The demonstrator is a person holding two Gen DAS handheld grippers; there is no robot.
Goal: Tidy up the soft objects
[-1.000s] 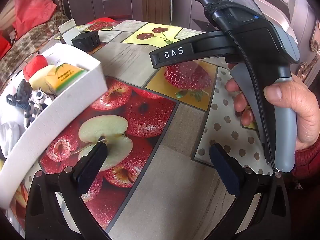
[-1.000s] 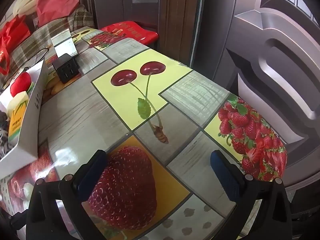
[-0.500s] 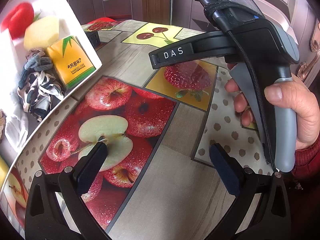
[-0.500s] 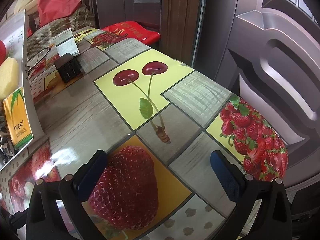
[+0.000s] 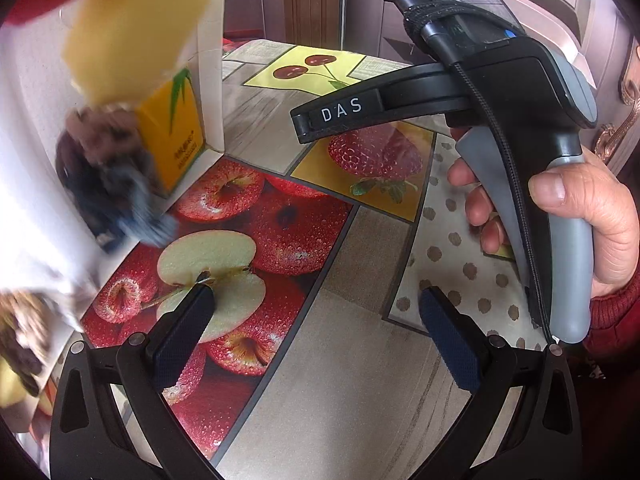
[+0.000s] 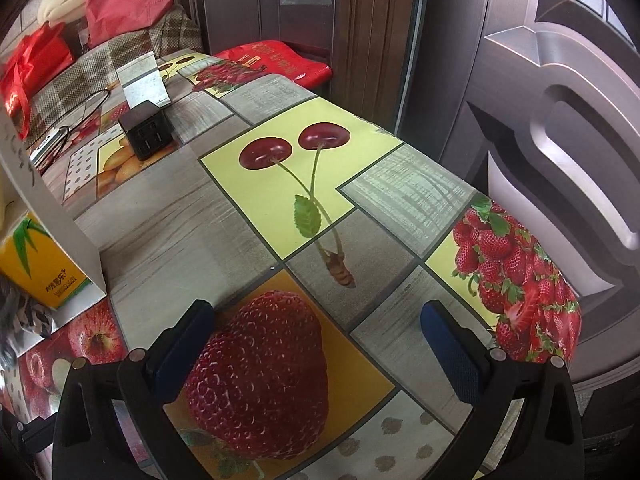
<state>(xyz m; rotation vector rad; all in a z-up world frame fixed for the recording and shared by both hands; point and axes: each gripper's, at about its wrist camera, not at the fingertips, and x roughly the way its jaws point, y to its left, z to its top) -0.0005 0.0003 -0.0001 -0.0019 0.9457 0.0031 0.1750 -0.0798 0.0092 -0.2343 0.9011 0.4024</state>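
A white box (image 5: 210,60) stands tipped up steeply at the left, its open side facing me. Soft things tumble from it, blurred: a yellow sponge-like block (image 5: 132,28), a yellow tissue pack (image 5: 172,136), dark patterned cloth (image 5: 108,184) and something red at the top edge. The tissue pack (image 6: 40,268) and box wall (image 6: 48,200) also show in the right wrist view. My left gripper (image 5: 312,320) is open and empty above the fruit-print tablecloth. My right gripper (image 6: 316,332) is open and empty over the strawberry print; its body (image 5: 500,92) shows in the left wrist view.
A black charger cube (image 6: 146,134), a small mirror-like card (image 6: 144,80) and a cable lie at the far left of the table (image 6: 400,192). Red bags and a checked sofa (image 6: 120,48) stand behind. A dark door (image 6: 560,120) is close on the right.
The white box has tipped up from lying flat to nearly on end, and its contents slide and spill toward the table. Both grippers have stayed in place and open.
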